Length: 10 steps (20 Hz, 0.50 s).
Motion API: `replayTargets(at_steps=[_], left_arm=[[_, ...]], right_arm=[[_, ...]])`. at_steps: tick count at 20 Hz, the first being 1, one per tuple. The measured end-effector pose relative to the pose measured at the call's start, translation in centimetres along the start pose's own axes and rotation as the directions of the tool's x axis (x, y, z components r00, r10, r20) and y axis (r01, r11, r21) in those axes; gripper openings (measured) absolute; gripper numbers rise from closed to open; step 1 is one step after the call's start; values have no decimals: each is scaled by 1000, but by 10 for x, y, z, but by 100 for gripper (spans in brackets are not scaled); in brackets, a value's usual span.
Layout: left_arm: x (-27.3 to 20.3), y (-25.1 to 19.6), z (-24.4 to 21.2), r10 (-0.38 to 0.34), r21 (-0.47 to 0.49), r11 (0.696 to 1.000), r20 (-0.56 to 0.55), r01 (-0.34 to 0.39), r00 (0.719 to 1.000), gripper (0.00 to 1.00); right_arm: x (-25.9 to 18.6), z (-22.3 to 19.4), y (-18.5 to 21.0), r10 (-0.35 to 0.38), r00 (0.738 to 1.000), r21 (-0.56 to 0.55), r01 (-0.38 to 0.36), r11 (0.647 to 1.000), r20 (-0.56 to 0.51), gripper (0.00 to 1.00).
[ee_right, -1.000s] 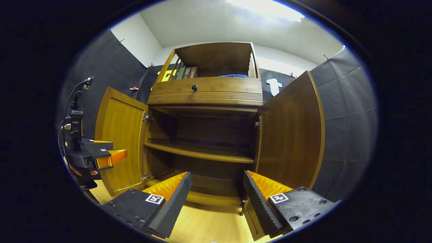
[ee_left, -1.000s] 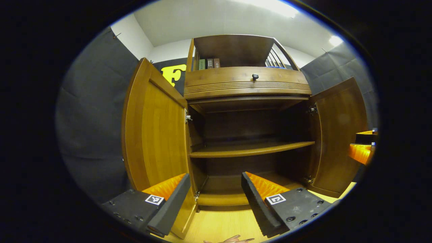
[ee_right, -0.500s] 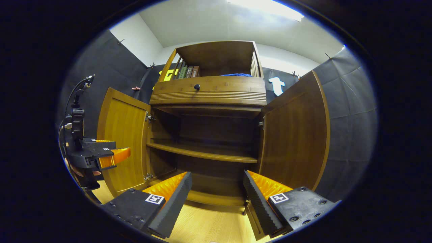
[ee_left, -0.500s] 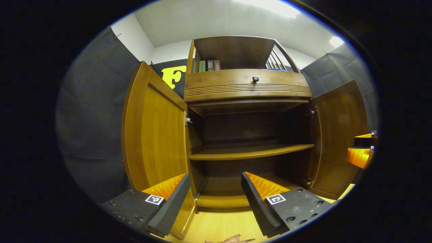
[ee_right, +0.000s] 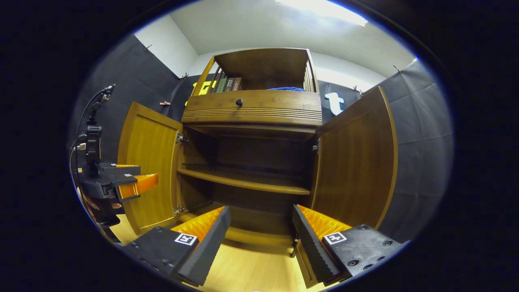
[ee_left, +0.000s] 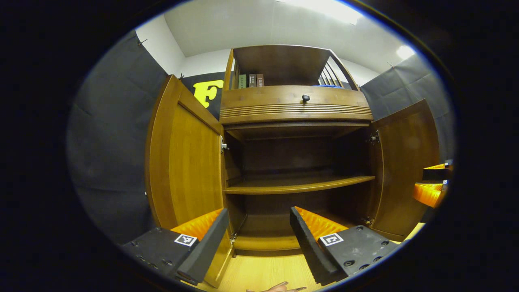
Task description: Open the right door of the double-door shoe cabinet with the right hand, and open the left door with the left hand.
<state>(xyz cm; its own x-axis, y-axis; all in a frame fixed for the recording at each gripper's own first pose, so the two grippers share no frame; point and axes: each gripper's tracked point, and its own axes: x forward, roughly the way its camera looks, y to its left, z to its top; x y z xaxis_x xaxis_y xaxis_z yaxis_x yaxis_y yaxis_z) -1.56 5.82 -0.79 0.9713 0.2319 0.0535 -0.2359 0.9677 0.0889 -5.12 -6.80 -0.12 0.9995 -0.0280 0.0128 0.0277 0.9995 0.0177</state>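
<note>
Both doors of the shoe cabinet [ee_left: 296, 117] are seen swung wide, so the task is judged to be finished or all but finished; what remains is likely only a drawing back of the grippers.

In the left gripper view, the left door [ee_left: 184, 158] stands just ahead of the left gripper [ee_left: 256, 243] and off to its left side, its long axis upright and its lower edge dropping behind the gripper's left finger. Whether that finger touches the door cannot be told. The left gripper is held wide apart, with nothing between its fingers; through the gap the bottom of the cabinet and the pale floor [ee_left: 263, 273] are seen. The left gripper is plainly the nearer one to this door.

In the right gripper view, the right door [ee_right: 352, 162] stands upright just ahead of the right gripper [ee_right: 261, 245] and to its right, its bottom corner passing behind the right finger. Contact there cannot be judged either. This gripper too is spread wide and holds nothing. The right gripper is the nearer one to that door.

Straight ahead of both grippers, between the two doors, the inner shelf [ee_right: 243, 182] lies crosswise and bare. Above it, a drawer front with a dark knob [ee_left: 305, 97] is seen, and higher still a few books [ee_left: 249, 80] stand in the top compartment.
</note>
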Motion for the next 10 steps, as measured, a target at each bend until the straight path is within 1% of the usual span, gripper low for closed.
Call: replayTargets(at_steps=[1,4,8,9,10], left_arm=[[0,-1,0,-1,-3,1000,0,1,1000,92],[-1,0,-1,0,-3,1000,-1,0,1000,92],[0,1,-4,2,-8,1000,-9,-2,1000,92],[0,2,-4,4,-9,1000,-10,-4,1000,94],[0,4,-5,7,-10,1000,-12,-7,1000,92]], right_arm=[[-1,0,0,1,1000,3,-1,1000,-2,96],[-2,-1,1,3,1000,-3,-3,1000,-6,97],[-3,-2,3,7,1000,-13,-7,1000,-10,96],[-4,-2,3,7,1000,-14,-8,1000,-11,96],[-4,-3,4,8,1000,-13,-8,1000,-12,97]])
